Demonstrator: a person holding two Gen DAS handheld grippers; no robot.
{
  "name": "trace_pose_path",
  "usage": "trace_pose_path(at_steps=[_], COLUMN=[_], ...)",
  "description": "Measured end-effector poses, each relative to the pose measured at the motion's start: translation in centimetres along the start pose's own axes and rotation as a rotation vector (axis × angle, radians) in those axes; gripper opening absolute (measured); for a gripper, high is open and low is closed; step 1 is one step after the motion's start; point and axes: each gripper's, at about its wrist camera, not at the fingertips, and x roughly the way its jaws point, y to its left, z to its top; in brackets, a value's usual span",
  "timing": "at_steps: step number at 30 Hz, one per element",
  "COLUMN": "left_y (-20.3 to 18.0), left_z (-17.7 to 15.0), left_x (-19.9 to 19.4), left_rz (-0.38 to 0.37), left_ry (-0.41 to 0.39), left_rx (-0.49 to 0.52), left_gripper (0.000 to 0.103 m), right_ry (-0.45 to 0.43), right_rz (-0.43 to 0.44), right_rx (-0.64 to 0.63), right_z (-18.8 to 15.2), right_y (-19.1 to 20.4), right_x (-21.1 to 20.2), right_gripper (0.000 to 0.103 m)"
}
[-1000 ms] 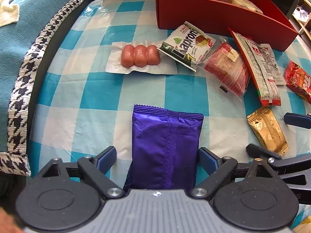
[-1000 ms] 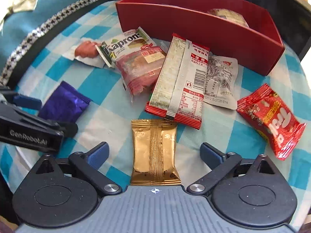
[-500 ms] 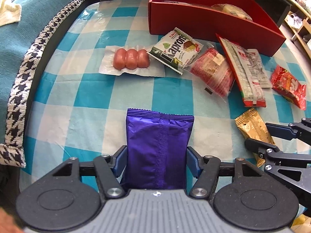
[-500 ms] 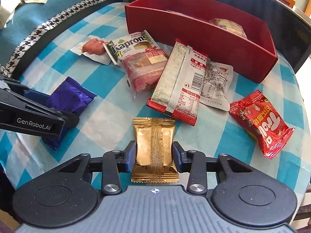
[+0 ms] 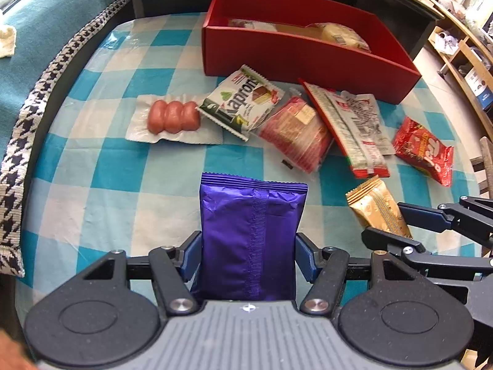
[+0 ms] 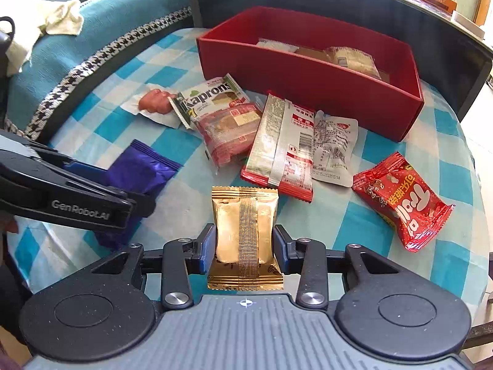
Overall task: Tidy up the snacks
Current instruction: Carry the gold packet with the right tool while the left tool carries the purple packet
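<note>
My left gripper (image 5: 248,254) is shut on a purple snack packet (image 5: 251,225) and holds it above the checked tablecloth. It also shows in the right wrist view (image 6: 140,169). My right gripper (image 6: 243,251) is shut on a gold snack packet (image 6: 243,228), also lifted; the packet also shows in the left wrist view (image 5: 377,209). A red box (image 5: 305,61) stands at the back of the table and holds a few packets. It also shows in the right wrist view (image 6: 308,77).
Loose snacks lie in front of the box: a sausage pack (image 5: 172,117), a Kaprons packet (image 5: 240,101), a clear red packet (image 5: 295,132), a long red-edged packet (image 5: 348,126) and a red bag (image 6: 400,200). A teal sofa (image 6: 101,34) borders the table's left edge.
Both grippers have closed, the left on the purple packet and the right on the gold packet, and both have risen from the table with them.
</note>
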Motion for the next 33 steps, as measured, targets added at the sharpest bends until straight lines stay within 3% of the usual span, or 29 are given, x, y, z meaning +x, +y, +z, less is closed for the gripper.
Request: trace_pose_path(at_steps=[18,33], left_y=[-1.8,-4.5], left_z=[2.9,8.0], left_x=[-1.9,-2.9], left_rz=[-0.077,-0.107], left_ry=[-0.082,-0.166], left_rx=[0.009,0.032], left_gripper=[0.092,0.092], right_ry=[-0.09,-0.186], right_rz=[0.029,-0.009], right_rx=[0.075,0.154], right_z=[1.6,4.6], right_y=[-1.7,-4.6], right_x=[-2.0,-2.8], right_gripper=[0.047,0.047])
